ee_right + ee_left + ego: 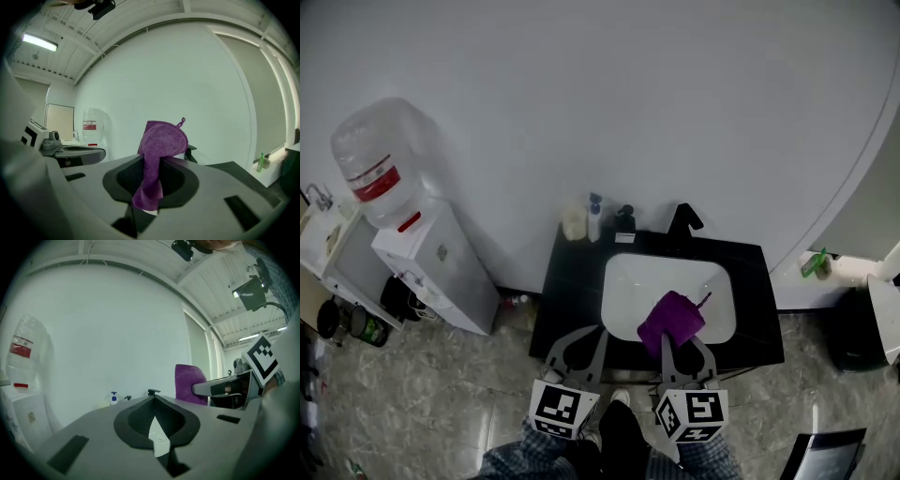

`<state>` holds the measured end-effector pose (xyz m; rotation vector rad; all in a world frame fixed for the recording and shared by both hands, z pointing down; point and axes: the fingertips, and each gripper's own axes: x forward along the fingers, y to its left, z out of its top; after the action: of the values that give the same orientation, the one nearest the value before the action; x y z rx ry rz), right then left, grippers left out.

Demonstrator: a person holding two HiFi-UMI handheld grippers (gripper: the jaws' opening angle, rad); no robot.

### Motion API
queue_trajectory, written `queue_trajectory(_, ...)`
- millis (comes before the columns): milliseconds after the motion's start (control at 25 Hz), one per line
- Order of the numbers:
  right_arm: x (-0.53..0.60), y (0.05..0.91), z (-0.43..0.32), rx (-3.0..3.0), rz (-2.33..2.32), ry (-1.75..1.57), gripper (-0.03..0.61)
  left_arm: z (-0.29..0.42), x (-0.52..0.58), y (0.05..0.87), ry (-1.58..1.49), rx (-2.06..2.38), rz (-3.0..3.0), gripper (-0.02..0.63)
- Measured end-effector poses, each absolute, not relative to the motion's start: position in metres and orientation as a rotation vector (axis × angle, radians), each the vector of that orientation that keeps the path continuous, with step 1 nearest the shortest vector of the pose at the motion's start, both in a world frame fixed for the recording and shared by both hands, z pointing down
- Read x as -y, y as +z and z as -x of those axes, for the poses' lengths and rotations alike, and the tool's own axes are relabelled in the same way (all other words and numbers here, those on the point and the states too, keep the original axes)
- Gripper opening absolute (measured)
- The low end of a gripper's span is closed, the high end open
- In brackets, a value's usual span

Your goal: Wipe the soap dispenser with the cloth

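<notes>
At the back left of the black counter (570, 286) stands a white soap dispenser (594, 219) with a blue pump, between a cream bottle (574, 224) and a small black dispenser (625, 219). It is small and far off in the left gripper view (113, 398). My right gripper (667, 339) is shut on a purple cloth (671, 319) and holds it over the front of the white sink (628, 281). In the right gripper view the cloth (157, 159) stands up out of the jaws. My left gripper (599, 331) hangs shut and empty beside it, over the counter's front edge.
A black faucet (684, 218) rises behind the sink. A water cooler (403, 216) with its bottle stands to the left on the tiled floor. To the right are a white ledge with a green bottle (814, 264) and a dark bin (855, 339).
</notes>
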<state>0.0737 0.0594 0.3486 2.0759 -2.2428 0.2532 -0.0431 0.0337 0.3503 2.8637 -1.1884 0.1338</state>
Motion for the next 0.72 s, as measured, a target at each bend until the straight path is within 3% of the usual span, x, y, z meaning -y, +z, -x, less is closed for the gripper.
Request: queue_trajectory(720, 0.182, 0.373, -0.142, 2.346, -1.847, 0.350, 0.081, -0.035, 0.155, 0.358, 0.181, 1.367, -2.810, 0.002)
